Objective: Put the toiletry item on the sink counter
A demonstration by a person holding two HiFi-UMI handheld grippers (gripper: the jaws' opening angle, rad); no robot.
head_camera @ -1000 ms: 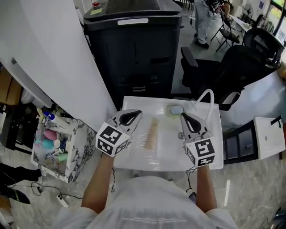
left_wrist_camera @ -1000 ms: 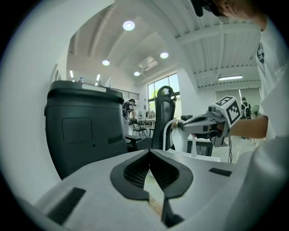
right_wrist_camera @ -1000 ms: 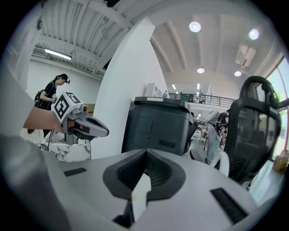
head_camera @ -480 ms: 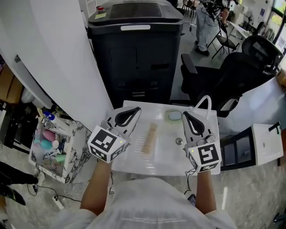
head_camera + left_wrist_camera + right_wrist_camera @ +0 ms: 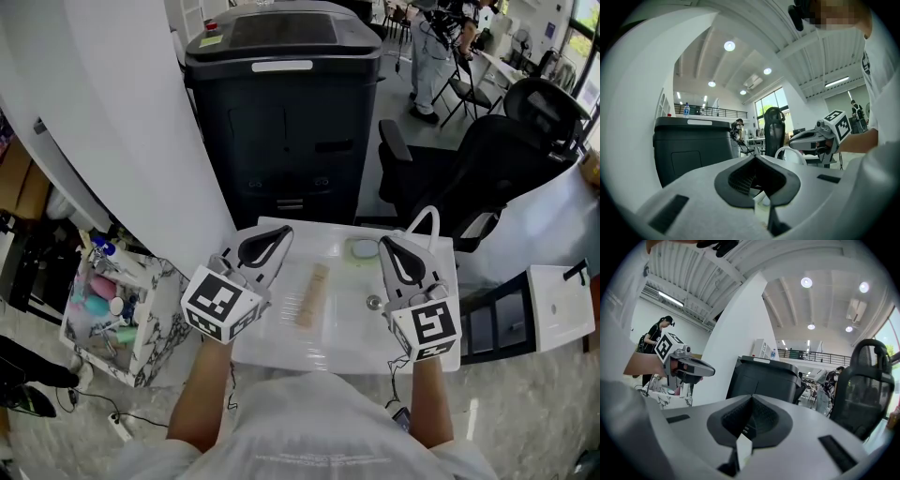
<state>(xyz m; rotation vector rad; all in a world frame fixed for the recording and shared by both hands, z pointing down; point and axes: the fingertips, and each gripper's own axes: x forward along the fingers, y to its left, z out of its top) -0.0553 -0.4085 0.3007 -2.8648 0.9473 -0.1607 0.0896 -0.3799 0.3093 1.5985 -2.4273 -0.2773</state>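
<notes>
- The left hand-held gripper hovers over the left part of the white tabletop, its jaws closed on nothing.
- The right hand-held gripper hovers over the right part, jaws also closed and empty.
- The beige toiletry item lies flat on the tabletop between them, touched by neither.
- A large black unit stands beyond the far edge.

The jaws of the right gripper stood pressed together, low in front of the black cabinet. Left of the cabinet, a hand held up the left gripper, with a person standing beyond it. Right of the cabinet stood a black mesh chair.
</notes>
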